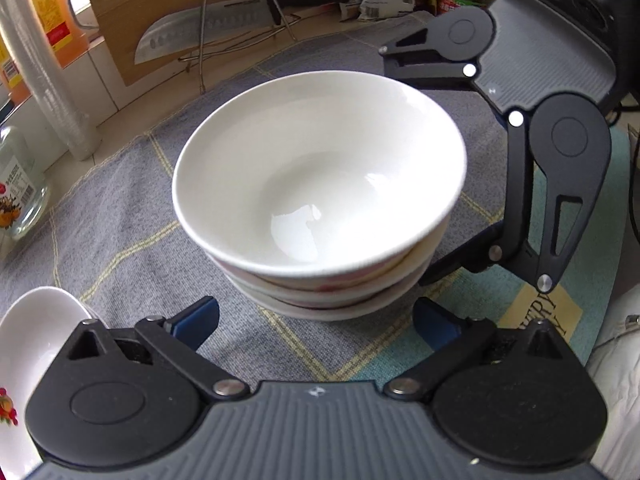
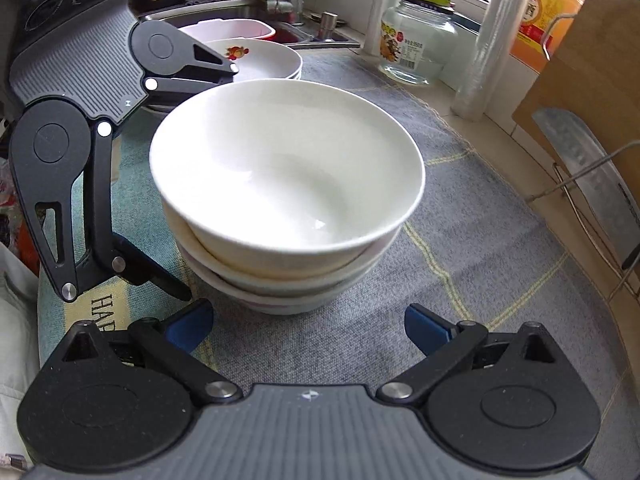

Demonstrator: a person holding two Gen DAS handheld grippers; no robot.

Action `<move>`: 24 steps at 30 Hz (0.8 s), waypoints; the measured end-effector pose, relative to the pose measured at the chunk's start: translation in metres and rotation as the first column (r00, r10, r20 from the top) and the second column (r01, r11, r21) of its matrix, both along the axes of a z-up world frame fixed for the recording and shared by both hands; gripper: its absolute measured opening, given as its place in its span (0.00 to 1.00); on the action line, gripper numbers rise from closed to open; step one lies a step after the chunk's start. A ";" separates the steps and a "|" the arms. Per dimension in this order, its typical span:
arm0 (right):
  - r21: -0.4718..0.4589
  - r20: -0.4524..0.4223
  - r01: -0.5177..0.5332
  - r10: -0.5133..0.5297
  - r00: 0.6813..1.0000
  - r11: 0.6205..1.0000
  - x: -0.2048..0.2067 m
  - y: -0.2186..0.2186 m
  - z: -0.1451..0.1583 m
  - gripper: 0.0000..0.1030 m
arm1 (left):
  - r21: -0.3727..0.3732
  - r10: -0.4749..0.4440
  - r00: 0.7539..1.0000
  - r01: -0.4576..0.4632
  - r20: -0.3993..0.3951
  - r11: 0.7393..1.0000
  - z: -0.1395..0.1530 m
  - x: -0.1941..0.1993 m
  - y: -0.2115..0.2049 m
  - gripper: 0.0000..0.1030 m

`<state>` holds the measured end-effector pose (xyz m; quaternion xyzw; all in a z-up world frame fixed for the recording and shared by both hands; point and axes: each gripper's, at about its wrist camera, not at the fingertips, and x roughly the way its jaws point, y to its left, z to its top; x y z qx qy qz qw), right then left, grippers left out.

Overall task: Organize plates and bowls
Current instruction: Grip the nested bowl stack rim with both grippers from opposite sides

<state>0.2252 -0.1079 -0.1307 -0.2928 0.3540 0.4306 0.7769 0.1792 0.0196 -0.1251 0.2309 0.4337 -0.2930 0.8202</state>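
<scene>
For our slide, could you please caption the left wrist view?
Open left claw facing stacked white ceramic bowls on a grey checked cloth.

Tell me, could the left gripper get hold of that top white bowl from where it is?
Probably yes. The left gripper is open with nothing between it and the top bowl on the stack. The right gripper, also open, faces the stack from another side and doesn't block it.

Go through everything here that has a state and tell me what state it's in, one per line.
Left claw: open, empty.
Right claw: open, empty.
Bowl stack: nested, upright on the cloth, top bowl empty.
Plates: stacked behind the bowls.
Glass jar: lid on, looks empty.
Knife: resting in the wire rack.
</scene>
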 end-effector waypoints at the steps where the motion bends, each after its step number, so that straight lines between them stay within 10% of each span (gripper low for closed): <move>1: -0.007 0.005 -0.019 0.019 1.000 1.000 0.002 0.003 0.001 0.99 | 0.017 -0.021 1.000 0.021 0.004 1.000 0.001 0.001 0.000 0.98; 24: -0.046 -0.051 -0.162 0.159 0.986 0.986 0.006 0.021 0.007 0.85 | -0.036 -0.274 0.961 0.273 -0.025 0.961 0.005 0.030 0.008 0.78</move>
